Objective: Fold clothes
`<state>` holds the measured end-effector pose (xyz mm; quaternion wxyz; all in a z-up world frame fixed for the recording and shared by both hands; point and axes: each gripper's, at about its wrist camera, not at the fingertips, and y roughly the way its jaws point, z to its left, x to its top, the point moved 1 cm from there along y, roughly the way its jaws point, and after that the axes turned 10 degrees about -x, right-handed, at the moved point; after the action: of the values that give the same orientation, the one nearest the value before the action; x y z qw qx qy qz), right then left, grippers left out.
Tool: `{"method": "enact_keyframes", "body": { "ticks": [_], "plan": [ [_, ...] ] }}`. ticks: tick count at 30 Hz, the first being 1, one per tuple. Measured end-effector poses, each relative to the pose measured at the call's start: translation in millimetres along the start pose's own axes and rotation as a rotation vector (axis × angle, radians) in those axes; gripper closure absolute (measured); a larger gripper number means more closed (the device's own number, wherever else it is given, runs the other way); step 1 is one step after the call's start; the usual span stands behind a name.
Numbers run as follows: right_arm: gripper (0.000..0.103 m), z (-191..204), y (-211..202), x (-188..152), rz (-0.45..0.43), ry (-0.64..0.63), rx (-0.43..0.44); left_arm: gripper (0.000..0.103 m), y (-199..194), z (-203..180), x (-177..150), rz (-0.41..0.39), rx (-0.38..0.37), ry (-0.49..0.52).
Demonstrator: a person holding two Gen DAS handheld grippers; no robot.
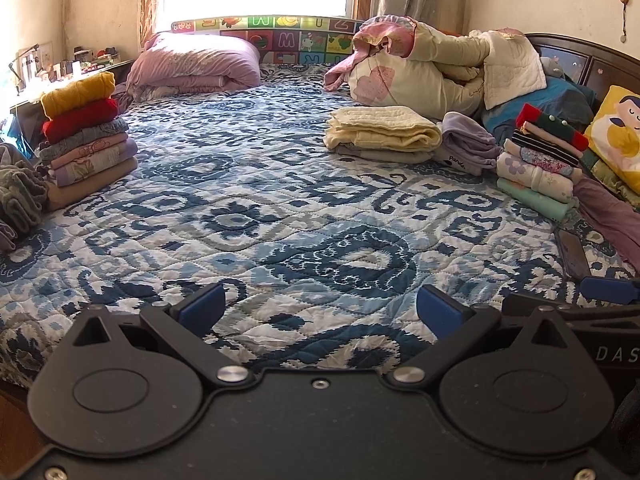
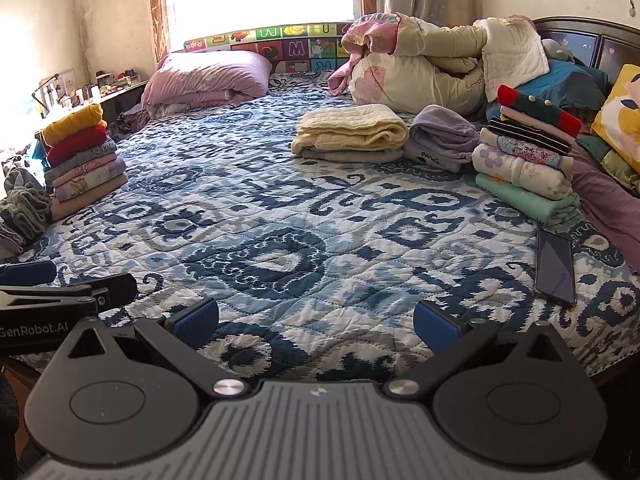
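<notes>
My left gripper (image 1: 320,312) is open and empty, low over the near edge of the blue patterned quilt (image 1: 280,208). My right gripper (image 2: 316,322) is open and empty beside it, over the same quilt (image 2: 280,208). A stack of folded clothes (image 1: 88,136) with a yellow sweater on top stands at the left; it also shows in the right wrist view (image 2: 82,160). Another folded stack (image 1: 540,160) stands at the right, also in the right wrist view (image 2: 528,160). A rumpled grey garment (image 2: 24,208) lies at the left edge.
A folded cream blanket (image 2: 352,132) and a lilac garment (image 2: 440,138) lie mid-right. A phone (image 2: 554,266) lies on the quilt at right. A pink duvet (image 2: 208,80) and heaped bedding (image 2: 432,72) sit at the far end. A yellow cushion (image 1: 618,136) leans at right.
</notes>
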<state>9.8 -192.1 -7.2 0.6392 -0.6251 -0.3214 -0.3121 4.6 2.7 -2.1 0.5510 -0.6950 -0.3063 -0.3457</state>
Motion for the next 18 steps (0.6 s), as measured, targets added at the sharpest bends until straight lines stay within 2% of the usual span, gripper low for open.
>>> {"method": "enact_keyframes", "body": {
  "ticks": [7,12,14,16,18],
  "plan": [
    [0.0,7.9,12.2,2.8,-0.02,0.029,0.098,0.0,-1.1,39.0,5.2,-0.026,-0.005,-0.104],
    [0.0,28.0,29.3,10.3,-0.062,0.014,0.175,0.0,-3.0,92.6,2.1,-0.14,0.093,-0.167],
    [0.0,39.1,39.2,14.1,-0.072,0.004,0.201,0.0,-5.8,119.0,1.1,-0.176,0.133,-0.228],
    [0.0,52.4,49.8,17.3,-0.088,-0.001,0.246,0.0,-3.6,150.7,-0.6,-0.143,0.146,-0.275],
    [0.0,66.9,61.3,20.0,-0.085,-0.005,0.305,0.0,-3.8,187.3,-4.3,-0.124,0.202,-0.347]
  ]
}}
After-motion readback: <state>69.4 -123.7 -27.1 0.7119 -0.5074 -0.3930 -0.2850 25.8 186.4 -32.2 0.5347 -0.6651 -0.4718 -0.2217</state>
